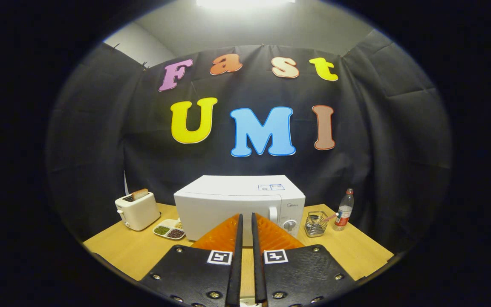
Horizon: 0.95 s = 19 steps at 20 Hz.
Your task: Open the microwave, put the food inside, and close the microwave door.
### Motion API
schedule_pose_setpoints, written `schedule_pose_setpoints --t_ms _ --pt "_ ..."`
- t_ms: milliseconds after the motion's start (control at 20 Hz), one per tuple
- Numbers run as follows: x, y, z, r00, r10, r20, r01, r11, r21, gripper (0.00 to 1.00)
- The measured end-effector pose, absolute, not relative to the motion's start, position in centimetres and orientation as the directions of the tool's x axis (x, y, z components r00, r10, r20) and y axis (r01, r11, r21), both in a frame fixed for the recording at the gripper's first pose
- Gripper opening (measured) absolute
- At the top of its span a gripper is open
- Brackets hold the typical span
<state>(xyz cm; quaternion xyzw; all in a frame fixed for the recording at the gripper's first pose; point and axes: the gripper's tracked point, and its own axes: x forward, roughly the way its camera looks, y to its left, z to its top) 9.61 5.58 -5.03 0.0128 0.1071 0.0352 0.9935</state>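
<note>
The gripper's [245, 218] jaws, two orange ribbed wedges on black plates bearing square printed markers, stand nearly together with only a thin slit between their tips, and they hold nothing. Straight ahead at twelve o'clock from the tips, a boxy white microwave oven [239, 204] sits at the back of the pale wooden tabletop [119, 249], its door closed, a vertical white handle [273, 214] and a round dial [290, 225] on its right-hand side just beyond the right finger. At about ten o'clock from the jaws, well apart from them, a white two-slot toaster [137, 211] stands with a brown slice of bread [139, 194] poking up out of its top. Between the toaster and the microwave, at about nine o'clock from the tips, lies a white divided dish [169, 230] with green and dark fillings in its compartments. At about three o'clock, beside the microwave's right flank, a wire-mesh metal cup [316, 223] stands, and just beyond it a clear plastic bottle with a red cap and red label [344, 212] stands upright.
</note>
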Motion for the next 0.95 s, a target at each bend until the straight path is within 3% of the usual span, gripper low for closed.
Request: schedule_pose_setpoints --t_ms 100,200,300,950 --pt "8.7 6.4 -4.5 0.976 0.077 -0.203 -0.069 0.997 0.044 0.14" --pt "7.6 7.5 -3.6 0.979 0.093 -0.184 -0.083 0.994 0.065 0.47" --pt "6.9 7.4 -2.9 0.985 0.073 -0.154 -0.065 0.996 0.062 0.98" --pt "3.8 7.8 -2.4 0.983 0.064 -0.171 -0.055 0.997 0.055 0.99"
